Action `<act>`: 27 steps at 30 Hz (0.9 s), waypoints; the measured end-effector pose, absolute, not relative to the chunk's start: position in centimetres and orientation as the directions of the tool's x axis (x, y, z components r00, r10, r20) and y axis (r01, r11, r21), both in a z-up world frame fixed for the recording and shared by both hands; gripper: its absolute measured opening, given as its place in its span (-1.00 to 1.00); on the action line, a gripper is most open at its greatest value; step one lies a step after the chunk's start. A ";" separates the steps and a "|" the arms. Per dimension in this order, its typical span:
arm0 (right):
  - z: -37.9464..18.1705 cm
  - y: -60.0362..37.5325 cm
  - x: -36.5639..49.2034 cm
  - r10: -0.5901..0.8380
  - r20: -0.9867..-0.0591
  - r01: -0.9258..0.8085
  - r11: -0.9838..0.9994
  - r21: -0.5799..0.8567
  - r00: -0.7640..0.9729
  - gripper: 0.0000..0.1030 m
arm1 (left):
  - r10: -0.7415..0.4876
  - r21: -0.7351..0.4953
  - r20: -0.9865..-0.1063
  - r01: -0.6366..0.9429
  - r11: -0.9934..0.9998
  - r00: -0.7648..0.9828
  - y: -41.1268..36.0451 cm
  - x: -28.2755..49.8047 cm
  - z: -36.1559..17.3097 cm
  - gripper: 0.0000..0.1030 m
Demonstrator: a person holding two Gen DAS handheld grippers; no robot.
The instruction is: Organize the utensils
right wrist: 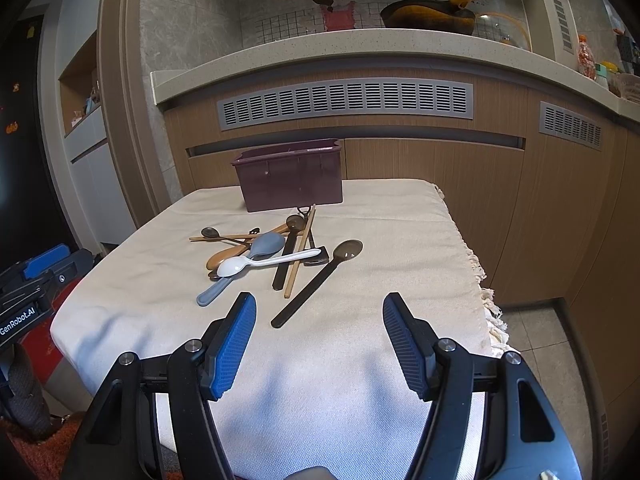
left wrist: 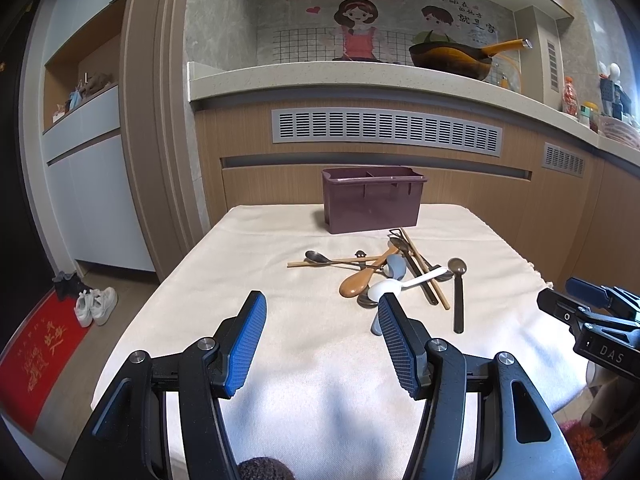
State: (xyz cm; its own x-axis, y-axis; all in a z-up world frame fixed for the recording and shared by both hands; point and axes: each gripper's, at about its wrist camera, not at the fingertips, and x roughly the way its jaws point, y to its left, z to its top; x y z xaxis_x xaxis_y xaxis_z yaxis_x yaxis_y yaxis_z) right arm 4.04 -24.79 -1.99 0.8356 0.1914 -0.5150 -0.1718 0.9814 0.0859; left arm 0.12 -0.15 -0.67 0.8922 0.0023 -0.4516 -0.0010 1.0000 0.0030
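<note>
A heap of utensils lies mid-table on a cream cloth: a white spoon (left wrist: 394, 285) (right wrist: 256, 263), a wooden spoon (left wrist: 360, 280), a grey-blue spoon (right wrist: 240, 268), chopsticks (right wrist: 300, 252) and a dark long-handled spoon (left wrist: 458, 296) (right wrist: 316, 280) lying apart on the right. A purple divided utensil box (left wrist: 374, 204) (right wrist: 290, 178) stands behind them, empty as far as I see. My left gripper (left wrist: 322, 308) is open above the near cloth, left of the heap. My right gripper (right wrist: 320, 308) is open, just short of the dark spoon's handle.
The cloth-covered table (left wrist: 280, 360) ends at a fringed right edge (right wrist: 480, 280). A kitchen counter (left wrist: 360, 76) with a wok runs behind. Shoes (left wrist: 96, 306) and a red mat (left wrist: 40, 352) lie on the floor at left. The right gripper's body (left wrist: 600, 320) shows at the left wrist view's right edge.
</note>
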 end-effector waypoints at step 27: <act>-0.9 -23.9 14.4 0.206 -0.599 -0.255 0.967 0.003 0.774 0.24 | -0.089 -0.073 -0.587 0.057 0.996 0.805 2.1 13.6 -0.8 0.15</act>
